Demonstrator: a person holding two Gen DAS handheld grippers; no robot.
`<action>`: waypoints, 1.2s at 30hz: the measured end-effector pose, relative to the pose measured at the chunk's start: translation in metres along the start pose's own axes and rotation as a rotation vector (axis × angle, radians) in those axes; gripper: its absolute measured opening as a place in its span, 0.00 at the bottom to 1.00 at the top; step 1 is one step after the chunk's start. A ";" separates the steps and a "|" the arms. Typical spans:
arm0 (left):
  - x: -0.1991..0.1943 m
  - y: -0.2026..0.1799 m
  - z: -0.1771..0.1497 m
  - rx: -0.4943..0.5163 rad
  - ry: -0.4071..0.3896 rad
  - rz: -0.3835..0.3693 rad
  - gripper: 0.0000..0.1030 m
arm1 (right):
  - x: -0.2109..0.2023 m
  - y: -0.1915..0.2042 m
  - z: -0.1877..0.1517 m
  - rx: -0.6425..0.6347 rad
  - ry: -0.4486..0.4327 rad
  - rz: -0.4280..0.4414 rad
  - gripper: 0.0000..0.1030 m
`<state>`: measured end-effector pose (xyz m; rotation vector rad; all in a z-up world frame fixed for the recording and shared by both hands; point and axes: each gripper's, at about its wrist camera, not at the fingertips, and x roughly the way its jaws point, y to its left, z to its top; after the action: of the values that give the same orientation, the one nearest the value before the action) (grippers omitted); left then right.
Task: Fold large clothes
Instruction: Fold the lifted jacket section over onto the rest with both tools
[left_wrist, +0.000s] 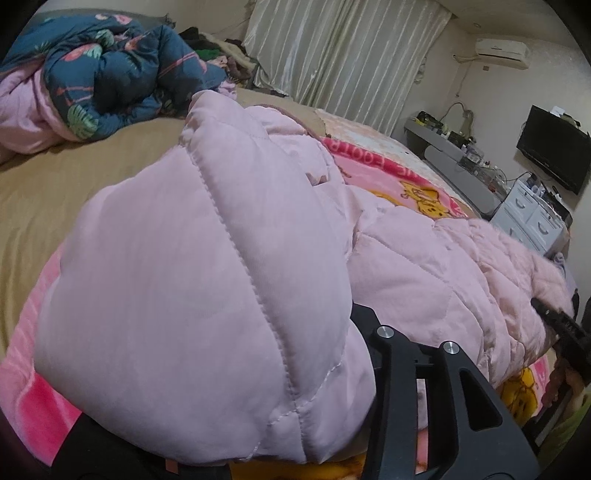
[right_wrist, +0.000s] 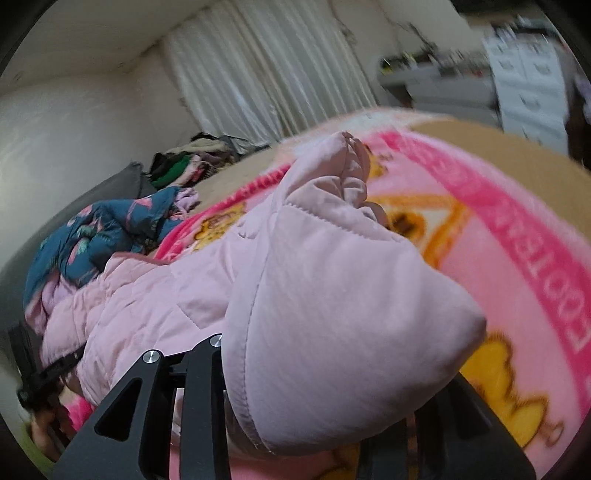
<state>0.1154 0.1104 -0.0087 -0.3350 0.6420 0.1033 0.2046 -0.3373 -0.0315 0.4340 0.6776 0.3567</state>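
A pink padded jacket (left_wrist: 229, 258) lies on the cartoon blanket (right_wrist: 517, 258). Its bulging folds hide the fingertips of left gripper (left_wrist: 354, 369) and right gripper (right_wrist: 332, 387), so neither grip can be told.

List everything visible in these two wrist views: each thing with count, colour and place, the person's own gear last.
Padded jacket: one, pale pink, on the blanket, a fold bunched over each gripper.
Blanket: one, pink with yellow cartoon figures, spread on the bed.
Bed sheet: one, tan, under the blanket.
Quilt: one, dark blue floral with pink lining, heaped at the bed's far corner.
Clothes pile: one, mixed colours, by the curtain.
Curtain: one, cream, back wall.
Air conditioner: one, white, high on the wall.
Television: one, black, wall.
Drawer unit: one, white, below the television.
Left gripper: black, jaws hidden by jacket fabric.
Right gripper: black, jaws likewise hidden.
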 end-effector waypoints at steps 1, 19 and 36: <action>0.001 0.001 -0.001 -0.003 0.002 0.000 0.33 | 0.004 -0.004 -0.001 0.026 0.012 -0.002 0.32; 0.006 0.008 -0.012 -0.078 0.033 -0.003 0.47 | 0.020 -0.048 -0.016 0.294 0.136 -0.105 0.94; -0.014 0.030 -0.029 -0.178 0.059 0.031 0.91 | -0.007 -0.044 -0.029 0.257 0.115 -0.178 0.96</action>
<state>0.0824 0.1291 -0.0301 -0.5018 0.6980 0.1814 0.1879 -0.3707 -0.0696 0.5952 0.8718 0.1262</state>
